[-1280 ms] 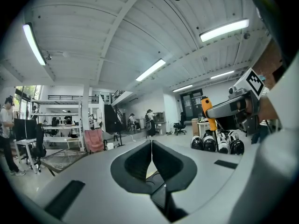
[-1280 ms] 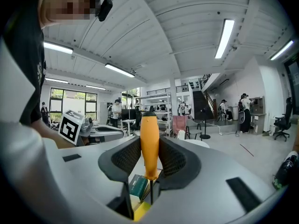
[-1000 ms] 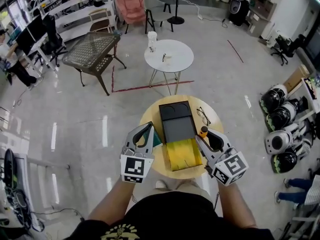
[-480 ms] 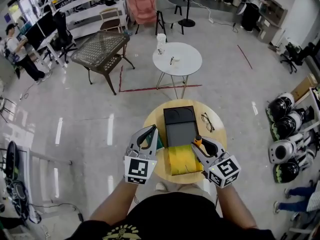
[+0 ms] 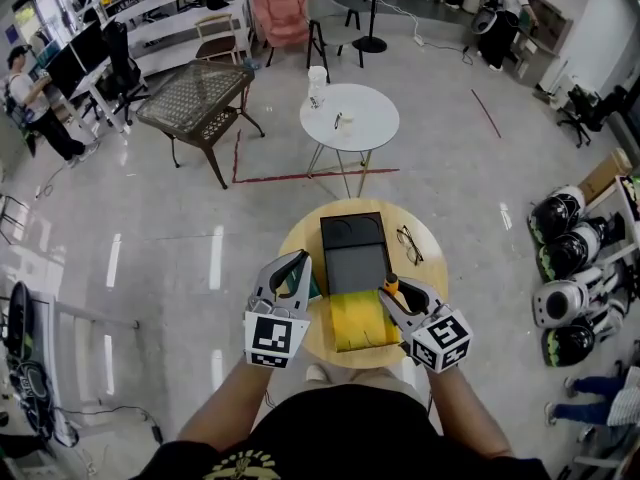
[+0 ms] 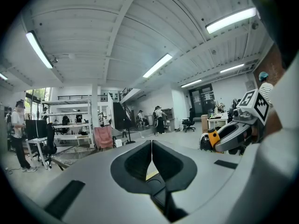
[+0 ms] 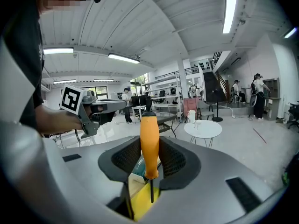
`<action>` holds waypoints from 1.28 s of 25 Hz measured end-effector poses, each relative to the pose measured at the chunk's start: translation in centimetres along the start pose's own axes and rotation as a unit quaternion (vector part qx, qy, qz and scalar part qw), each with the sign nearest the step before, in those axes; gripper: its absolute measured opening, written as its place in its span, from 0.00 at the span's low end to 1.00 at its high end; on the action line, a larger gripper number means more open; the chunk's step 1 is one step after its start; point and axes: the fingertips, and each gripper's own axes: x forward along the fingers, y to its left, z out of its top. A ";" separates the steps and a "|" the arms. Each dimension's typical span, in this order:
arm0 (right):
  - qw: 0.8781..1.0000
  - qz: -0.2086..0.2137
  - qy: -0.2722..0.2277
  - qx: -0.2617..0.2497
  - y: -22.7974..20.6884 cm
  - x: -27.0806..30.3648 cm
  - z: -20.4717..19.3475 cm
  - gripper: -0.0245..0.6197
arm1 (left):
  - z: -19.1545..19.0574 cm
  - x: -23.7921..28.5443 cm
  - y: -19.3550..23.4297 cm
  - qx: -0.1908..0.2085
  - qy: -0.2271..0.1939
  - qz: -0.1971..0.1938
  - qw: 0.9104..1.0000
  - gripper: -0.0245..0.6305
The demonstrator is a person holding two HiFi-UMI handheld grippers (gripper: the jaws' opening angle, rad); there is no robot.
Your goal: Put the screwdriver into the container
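My right gripper [image 7: 149, 164] pinches the orange-handled screwdriver [image 7: 149, 143] upright, shaft down, over the near yellow end of the container [image 5: 354, 260], I judge ready for lowering in. My left gripper [image 6: 151, 154], pressed together and empty, hangs clear at the container's left.

Orange-handled screwdriver [image 7: 149, 143]; black, grey, yellow container [image 5: 354, 260]

Left tongs [image 5: 297, 259] pressed together, seemingly empty; right tongs [image 5: 387, 294] clamped on screwdriver [image 7: 149, 141]; both forward, abreast.

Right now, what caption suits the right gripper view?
Right gripper clamps an orange-handled screwdriver upright above the yellow container.
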 end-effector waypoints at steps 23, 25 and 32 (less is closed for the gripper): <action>0.999 0.023 0.035 0.030 -0.4 2.4 -4.9 0.24 | -1.0 -1.6 -0.2 -0.006 0.013 0.011 1.000 0.07; 0.998 0.024 0.039 0.032 -0.3 2.4 -5.3 0.24 | -0.8 -1.7 -0.2 -0.007 0.011 0.015 1.000 0.07; 0.997 0.030 0.056 0.050 -0.5 2.9 -7.3 0.24 | -0.6 -2.2 -0.4 -0.013 0.006 0.025 1.000 0.07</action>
